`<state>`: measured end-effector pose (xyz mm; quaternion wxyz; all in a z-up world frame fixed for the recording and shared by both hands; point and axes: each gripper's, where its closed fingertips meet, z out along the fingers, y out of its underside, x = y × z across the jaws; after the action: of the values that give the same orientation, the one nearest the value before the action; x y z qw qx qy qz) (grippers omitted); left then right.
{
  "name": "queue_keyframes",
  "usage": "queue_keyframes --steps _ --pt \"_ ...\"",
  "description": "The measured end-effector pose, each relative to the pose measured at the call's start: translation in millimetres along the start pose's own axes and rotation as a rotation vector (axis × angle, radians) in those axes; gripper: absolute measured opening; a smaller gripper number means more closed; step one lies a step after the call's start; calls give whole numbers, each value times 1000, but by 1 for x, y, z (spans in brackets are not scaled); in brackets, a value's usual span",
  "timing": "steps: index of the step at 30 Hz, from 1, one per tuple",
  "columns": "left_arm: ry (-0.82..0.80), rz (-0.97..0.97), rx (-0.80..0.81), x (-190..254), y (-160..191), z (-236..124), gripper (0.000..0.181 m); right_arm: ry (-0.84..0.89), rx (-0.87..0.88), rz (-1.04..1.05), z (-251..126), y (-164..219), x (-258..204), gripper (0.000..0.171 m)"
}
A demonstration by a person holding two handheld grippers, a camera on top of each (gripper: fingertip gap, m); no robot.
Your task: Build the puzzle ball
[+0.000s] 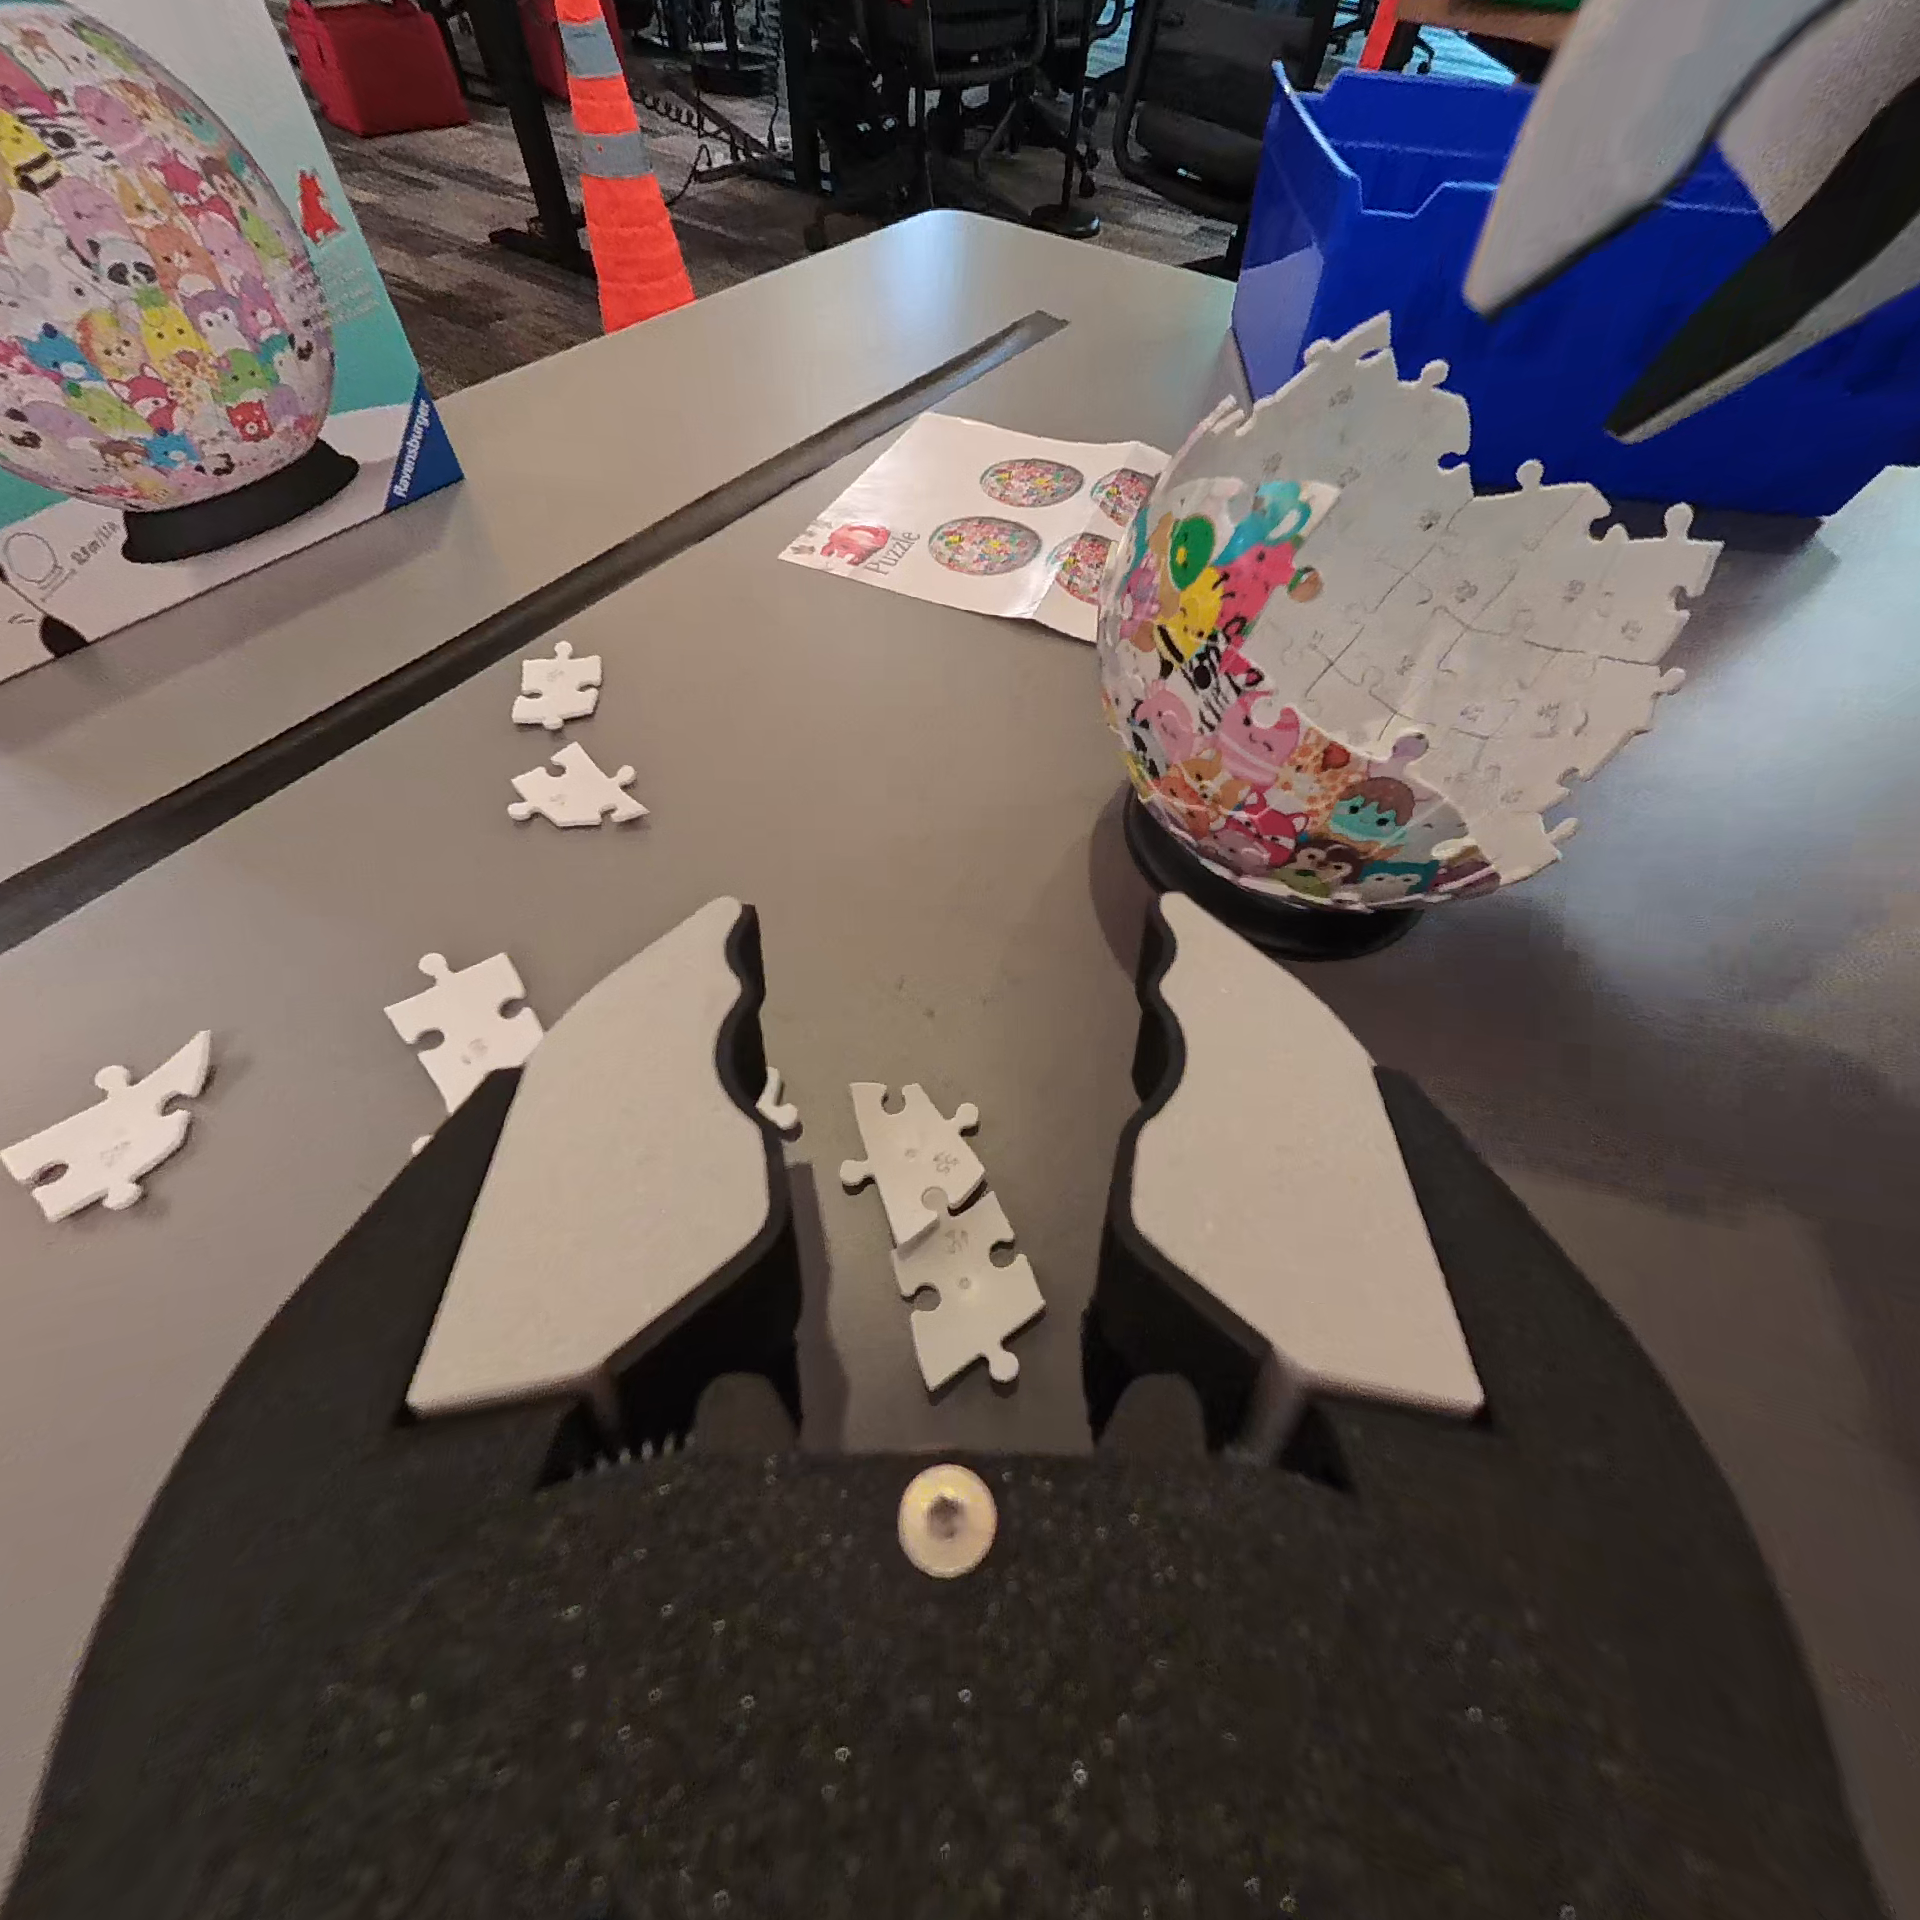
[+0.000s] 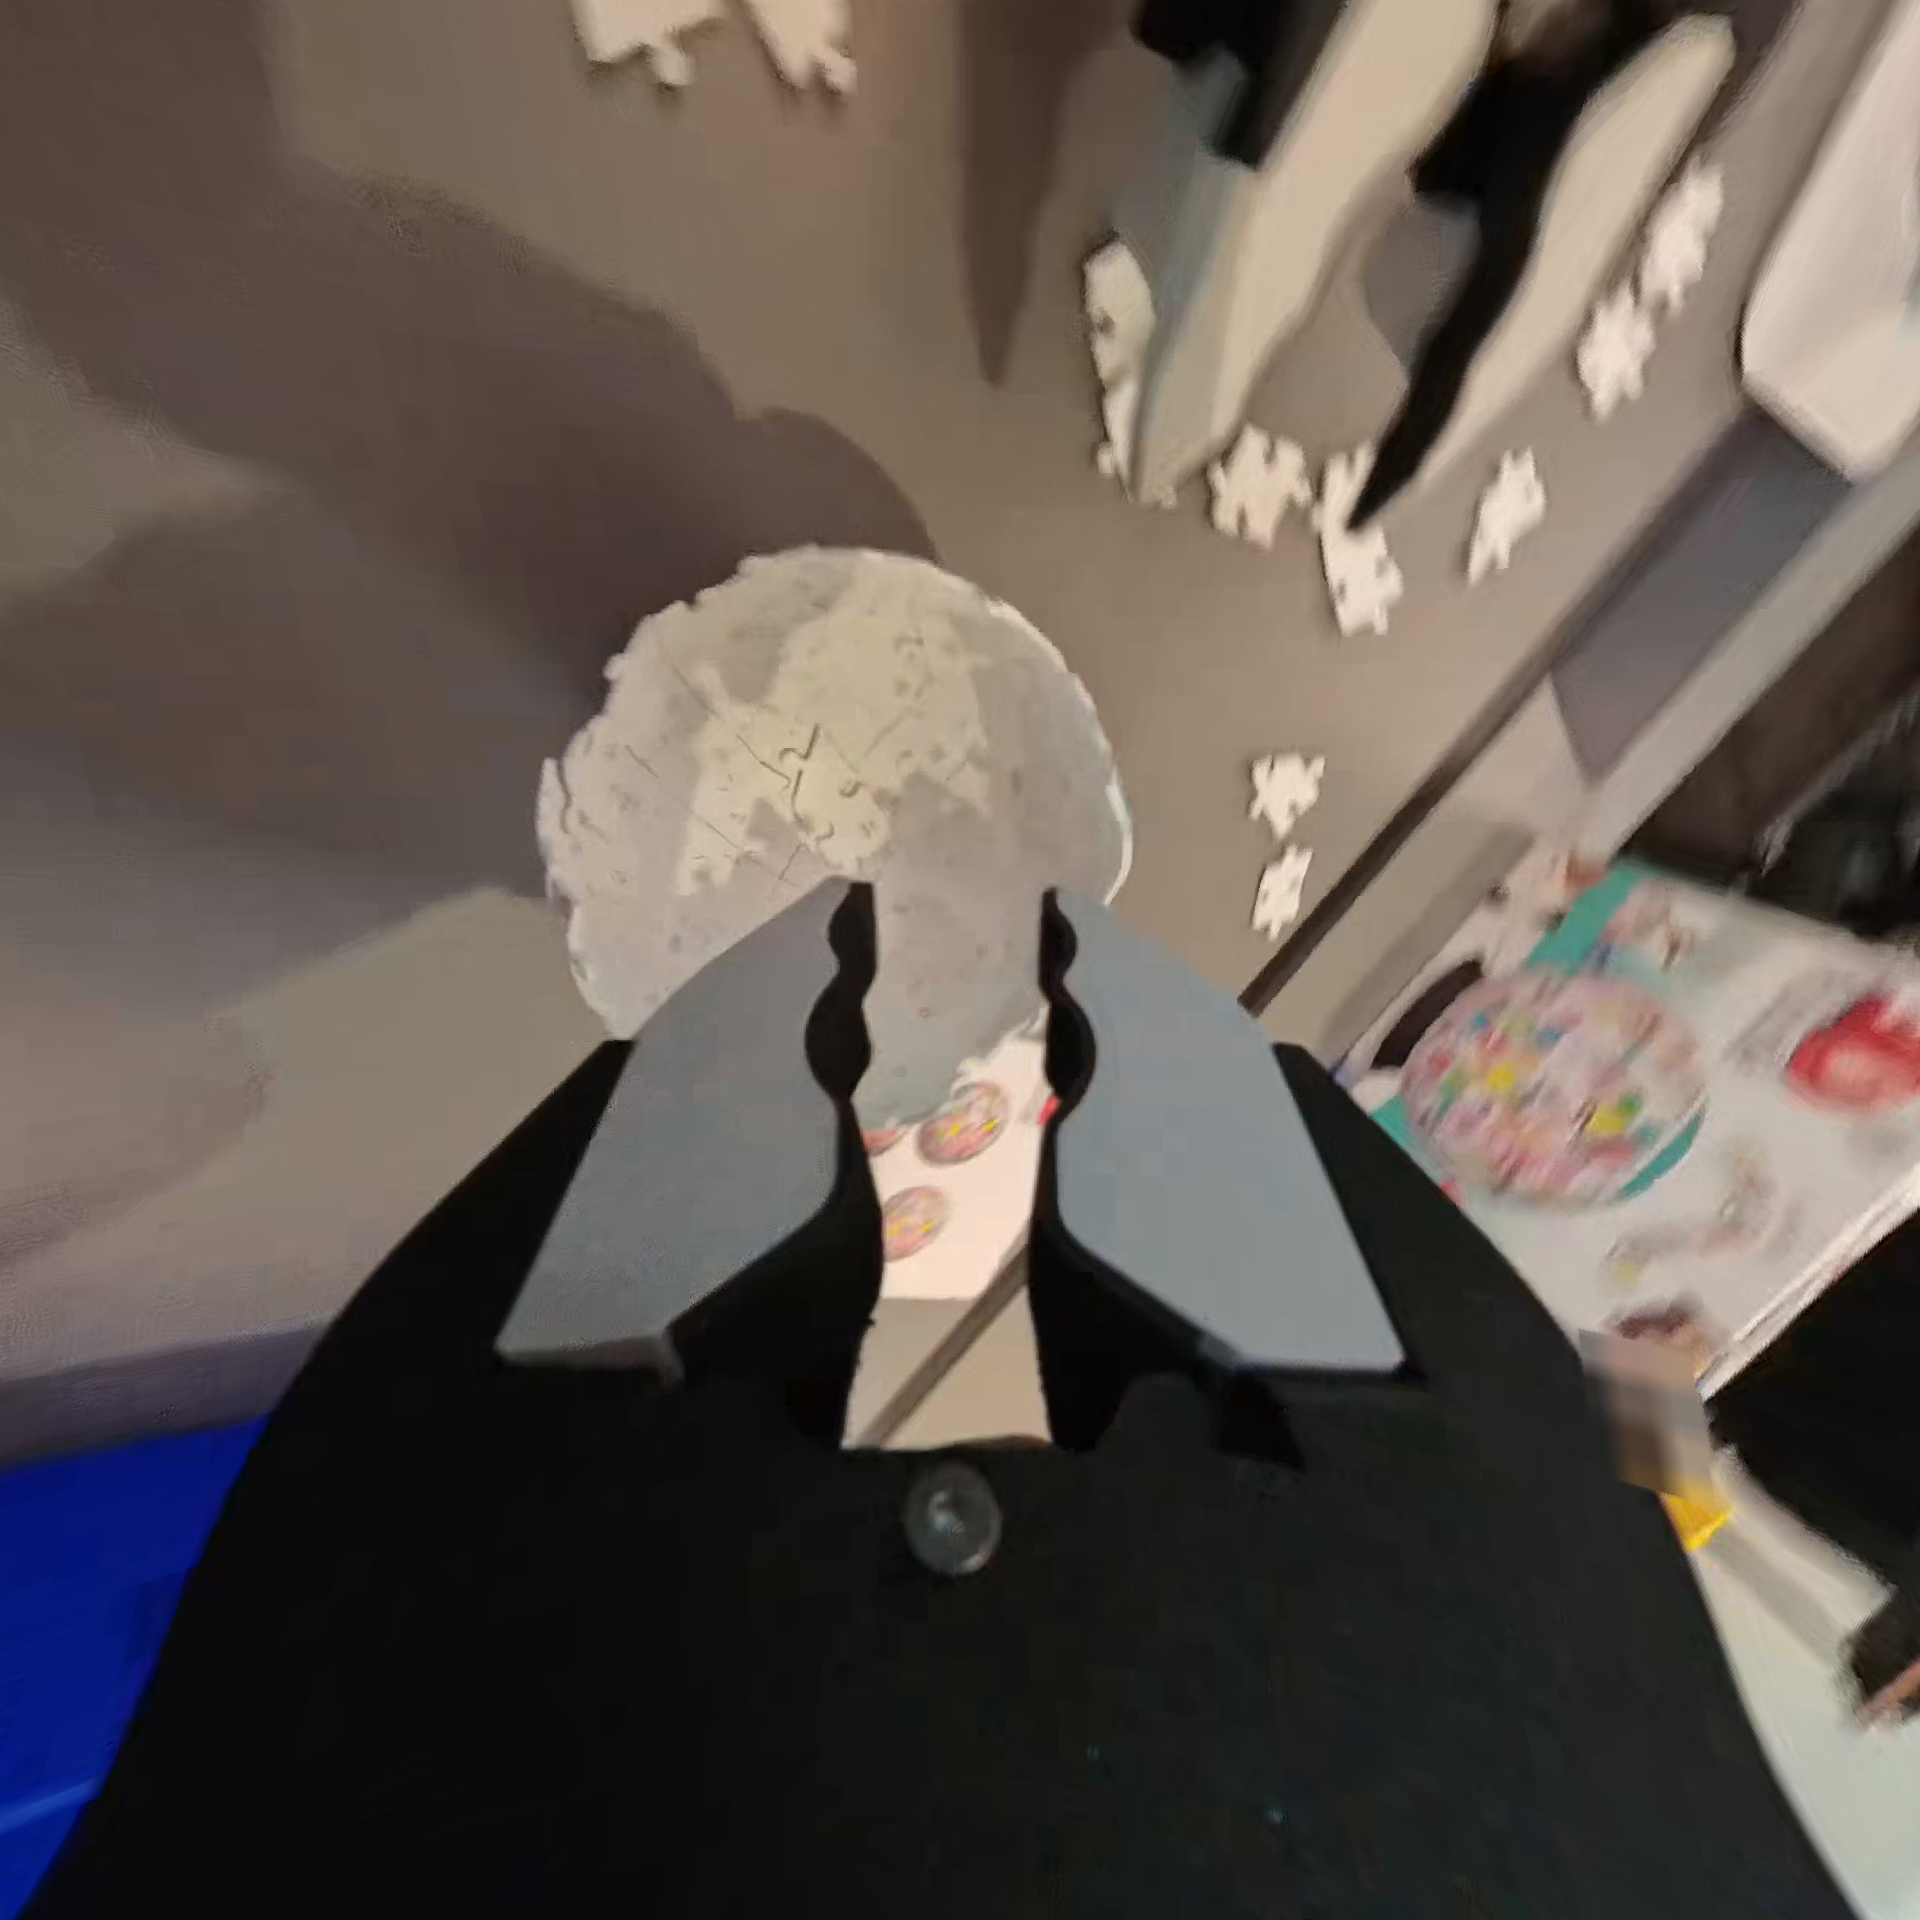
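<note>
- Right of centre in the left wrist view, the half-built puzzle ball (image 1: 1340,675) sits on a black stand (image 1: 1273,914) on the grey table (image 1: 831,727), its open shell turned so the white inside shows.
- Low in the same frame, the left gripper (image 1: 945,935) has its fingers spread wide with nothing between them; the ball lies just beyond and to the right of the right fingertip, not touching it.
- Two joined pieces (image 1: 940,1231) lie face down on the table between the left gripper's fingers, and other loose pieces (image 1: 566,743) are scattered in the left half of the frame.
- At the upper right, the right gripper (image 1: 1558,353) hangs above the ball, in front of a blue bin (image 1: 1371,260).
- Only this view shows the ball's coloured outside, the stand, the orange cone (image 1: 623,177) and the box (image 1: 187,312) sharply.
- The right wrist view, blurred, looks down into the ball (image 2: 831,769), showing only its white interior, just past the right gripper (image 2: 951,904), whose fingers stand a narrow gap apart and empty.
- That view alone shows the instruction sheet (image 2: 956,1184) beneath the fingers.
</note>
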<state>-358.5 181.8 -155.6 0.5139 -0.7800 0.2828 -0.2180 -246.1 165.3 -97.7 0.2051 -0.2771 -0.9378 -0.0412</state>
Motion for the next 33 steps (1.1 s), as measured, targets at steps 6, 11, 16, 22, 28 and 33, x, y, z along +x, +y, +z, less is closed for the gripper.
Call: queue_keyframes --steps 6,11,16,22,28,33 --pt "-5 -36 49 -8 -6 -4 69 -219 8 -251 28 -7 -13 29" --pt "-28 7 47 -8 -6 -4 70 -252 -99 -378 52 -3 -30 29" --pt "-35 46 41 -5 -6 -2 70 -224 -168 -398 66 2 -33 30" --pt "-34 34 51 -6 -7 -3 70 -207 -238 -388 79 10 -33 31" --pt "-34 44 50 -4 -7 -3 70 -209 -283 -407 87 14 -34 33" --pt "-40 58 45 -4 -7 -3 70 -167 -322 -436 83 20 -26 33"
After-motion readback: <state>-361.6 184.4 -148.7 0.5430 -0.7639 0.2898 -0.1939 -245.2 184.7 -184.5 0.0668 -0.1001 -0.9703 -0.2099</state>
